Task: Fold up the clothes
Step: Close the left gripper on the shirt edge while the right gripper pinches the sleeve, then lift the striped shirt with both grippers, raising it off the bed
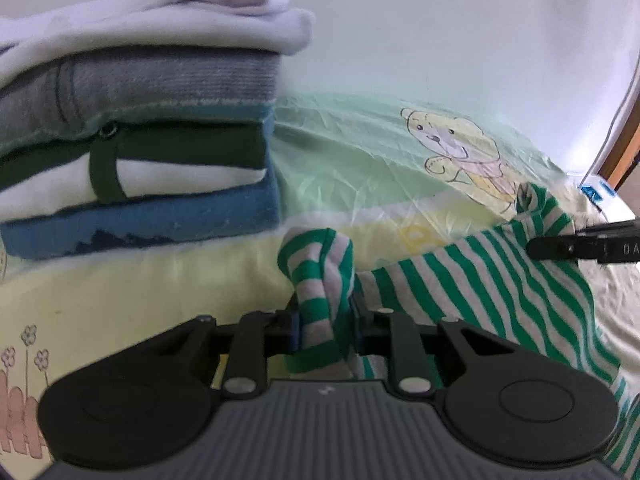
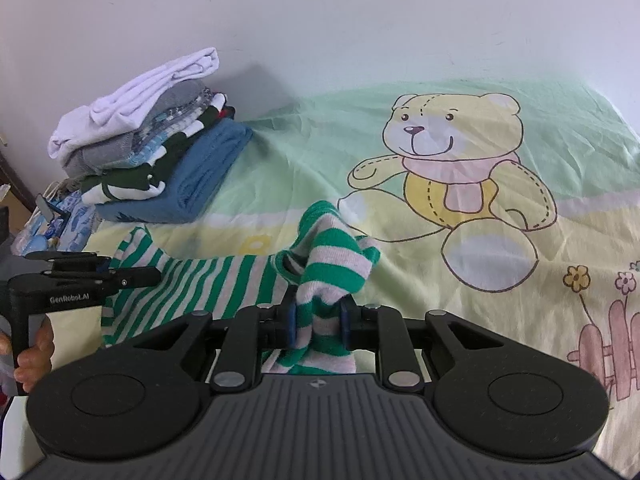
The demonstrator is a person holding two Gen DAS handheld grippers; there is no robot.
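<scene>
**Striped garment stretched between two grippers over a teddy-bear bedsheet**

A bed covered in a pale green and yellow sheet [image 2: 304,168], printed with a scarfed teddy bear [image 2: 452,160], flowers and a pink fence, fills both views, backed by a plain white wall [image 2: 320,20]. At the sheet's far left corner, against the wall, stands a stack of folded clothes [image 2: 152,140]: a blue piece at the bottom, dark green and white above it, grey knit, and white on top. The green-and-white striped garment [image 2: 224,280] lies low across the near part of the sheet, spanning the two tools. The left gripper [image 1: 325,320] is closed tight on one bunched end; the right gripper [image 2: 318,322] is likewise clamped on the other bunched end. A hand [image 2: 34,354] holds the left gripper's handle.
</scene>
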